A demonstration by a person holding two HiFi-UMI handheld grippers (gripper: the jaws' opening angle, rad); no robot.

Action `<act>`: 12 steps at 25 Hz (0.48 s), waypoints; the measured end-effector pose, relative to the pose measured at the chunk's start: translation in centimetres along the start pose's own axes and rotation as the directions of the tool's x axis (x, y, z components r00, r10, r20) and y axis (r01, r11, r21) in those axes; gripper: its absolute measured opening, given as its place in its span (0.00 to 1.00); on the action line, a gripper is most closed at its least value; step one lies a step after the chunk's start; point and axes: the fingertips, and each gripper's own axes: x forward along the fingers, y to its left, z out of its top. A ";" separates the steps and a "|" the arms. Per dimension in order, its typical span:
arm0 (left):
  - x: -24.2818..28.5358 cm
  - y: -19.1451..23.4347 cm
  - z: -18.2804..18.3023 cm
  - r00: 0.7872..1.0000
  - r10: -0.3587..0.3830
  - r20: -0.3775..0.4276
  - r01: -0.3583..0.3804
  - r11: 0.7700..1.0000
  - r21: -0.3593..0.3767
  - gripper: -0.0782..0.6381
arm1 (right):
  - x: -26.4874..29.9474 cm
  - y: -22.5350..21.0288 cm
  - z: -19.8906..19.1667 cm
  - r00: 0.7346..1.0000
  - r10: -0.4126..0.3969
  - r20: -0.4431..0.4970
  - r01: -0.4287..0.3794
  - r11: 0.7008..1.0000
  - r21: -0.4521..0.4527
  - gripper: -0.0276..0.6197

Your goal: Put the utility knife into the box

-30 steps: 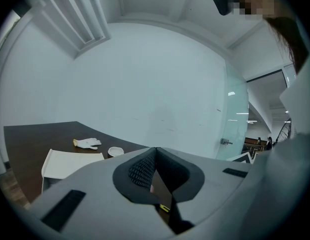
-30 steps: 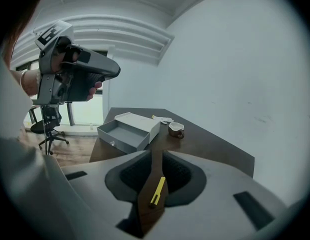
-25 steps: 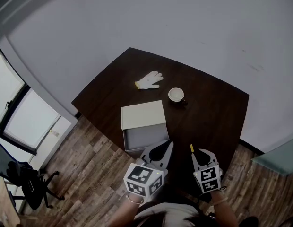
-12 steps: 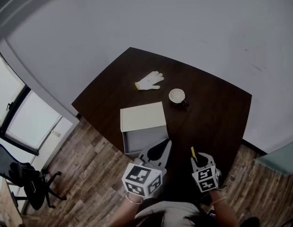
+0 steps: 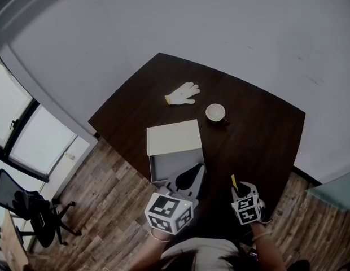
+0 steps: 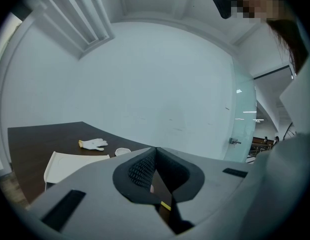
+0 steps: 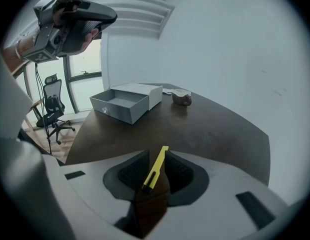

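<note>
At lower centre my right tongs have just been opening, the yellow utility knife between their parted jaws; my left tongs are closed.

No word, number or brand name can be read in any view. The only signs are black-and-white square code patterns. They stand on the faces of the left marker cube behind the left tongs, and on the right marker cube behind the right tongs. The patterns carry no letters or digits.
</note>
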 end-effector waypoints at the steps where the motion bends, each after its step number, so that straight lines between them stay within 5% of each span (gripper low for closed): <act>1: 0.1 0.0 0.0 1.000 -0.003 -0.001 0.003 1.000 0.000 0.13 | 0.2 0.0 -0.3 1.000 0.000 -0.010 0.000 1.000 0.003 0.21; 12: 0.5 0.1 -0.2 1.000 -0.007 -0.013 0.007 1.000 0.003 0.13 | 1.7 0.1 -2.9 0.998 0.012 -0.065 -0.008 0.998 0.061 0.23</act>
